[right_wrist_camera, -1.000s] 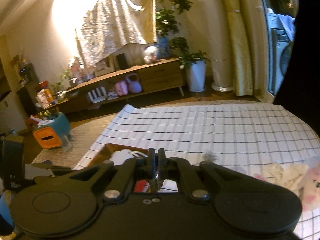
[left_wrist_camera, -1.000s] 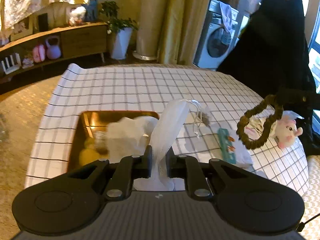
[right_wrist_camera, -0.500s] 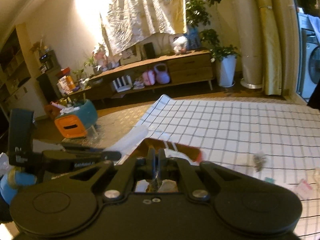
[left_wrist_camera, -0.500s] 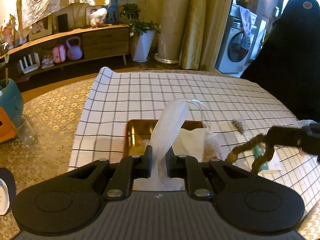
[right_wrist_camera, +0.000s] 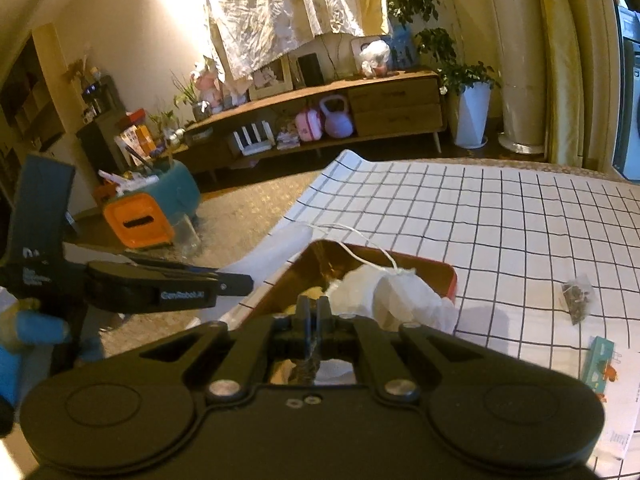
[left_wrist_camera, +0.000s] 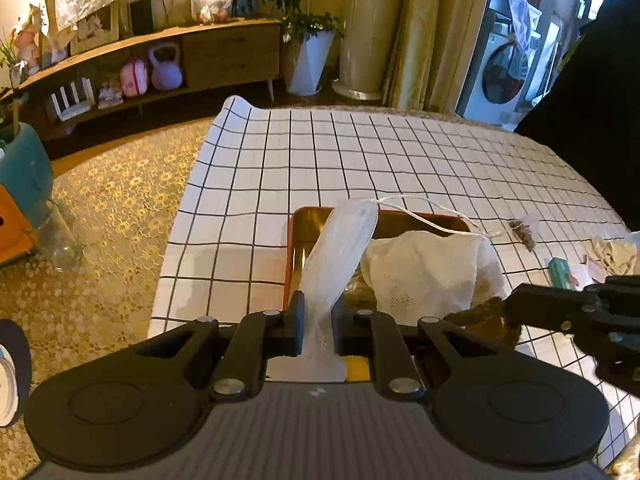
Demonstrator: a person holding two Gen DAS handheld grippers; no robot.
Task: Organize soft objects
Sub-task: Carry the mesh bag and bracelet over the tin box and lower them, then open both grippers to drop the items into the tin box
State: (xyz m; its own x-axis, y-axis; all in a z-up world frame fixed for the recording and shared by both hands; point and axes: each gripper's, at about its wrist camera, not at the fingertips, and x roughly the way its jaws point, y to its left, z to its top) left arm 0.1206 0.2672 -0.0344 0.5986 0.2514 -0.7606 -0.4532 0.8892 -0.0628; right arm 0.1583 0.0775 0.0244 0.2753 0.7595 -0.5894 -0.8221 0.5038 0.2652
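A white mesh drawstring bag (left_wrist_camera: 424, 276) lies across a gold tray with an orange rim (left_wrist_camera: 304, 220) on the checked tablecloth. My left gripper (left_wrist_camera: 318, 312) is shut on a strip of the bag's mouth, which stands up between the fingers. My right gripper (left_wrist_camera: 516, 308) comes in from the right, shut on a brown fuzzy loop (left_wrist_camera: 480, 316) right beside the bag. In the right wrist view, the right gripper (right_wrist_camera: 313, 312) pinches the brown loop (right_wrist_camera: 306, 364) above the tray (right_wrist_camera: 448, 276) and the bag (right_wrist_camera: 392, 296). The left gripper (right_wrist_camera: 244, 282) is at the left.
A small sachet of dried bits (left_wrist_camera: 524, 234) and a teal packet (left_wrist_camera: 560, 272) lie on the cloth right of the tray, with crumpled fabric (left_wrist_camera: 612, 252) beyond. The table's left edge drops to a patterned carpet (left_wrist_camera: 120, 216). A glass jar (right_wrist_camera: 186, 236) stands on the floor.
Both grippers moved left and lower over the tray. The brown loop, earlier hanging at the far right, now sits close beside the bag. Both grips are unchanged.
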